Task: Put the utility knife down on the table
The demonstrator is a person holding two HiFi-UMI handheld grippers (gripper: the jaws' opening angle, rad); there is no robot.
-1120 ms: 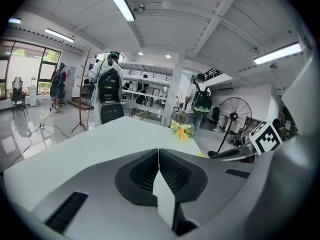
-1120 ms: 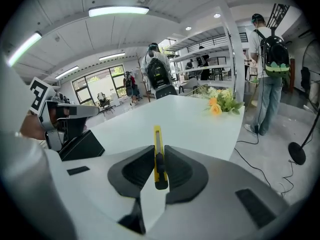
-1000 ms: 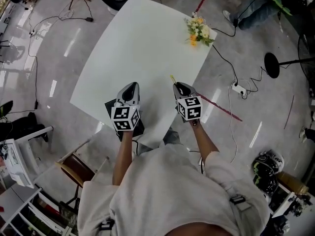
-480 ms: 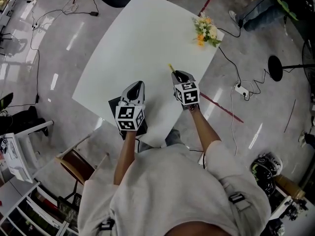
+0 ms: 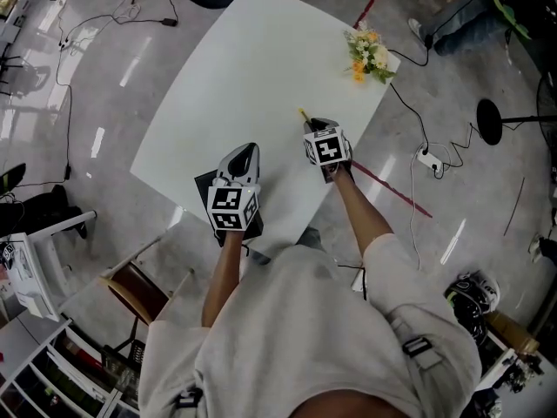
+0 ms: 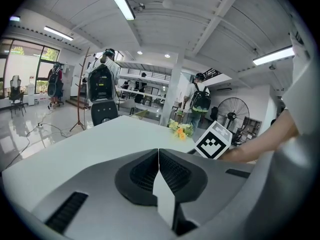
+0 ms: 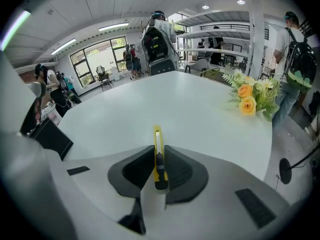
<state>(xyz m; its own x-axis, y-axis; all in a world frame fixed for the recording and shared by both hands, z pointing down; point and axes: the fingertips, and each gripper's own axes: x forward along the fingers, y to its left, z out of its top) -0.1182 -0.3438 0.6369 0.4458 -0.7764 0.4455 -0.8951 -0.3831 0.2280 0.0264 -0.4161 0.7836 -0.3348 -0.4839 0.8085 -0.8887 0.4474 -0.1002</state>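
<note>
right gripper (image 7: pixel 159 153) jaws pinched on yellow utility knife (image 7: pixel 157 136), gap only as wide as handle, front end poking out past jaws. knife points toward middle of bench (image 5: pixel 252 68), over its near-right part; cant tell if tip touches. left gripper (image 6: pixel 158 156) jaws pressed together, nothing in them. it sits above black flat thing (image 5: pixel 200 184) at near bench edge. flower bunch (image 5: pixel 370 53) at far right corner, well apart from both.

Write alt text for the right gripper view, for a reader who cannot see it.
The right gripper is shut on a yellow utility knife, whose tip sticks out past the jaws over a white table. A small bunch of yellow flowers sits near the table's far right edge.
</note>
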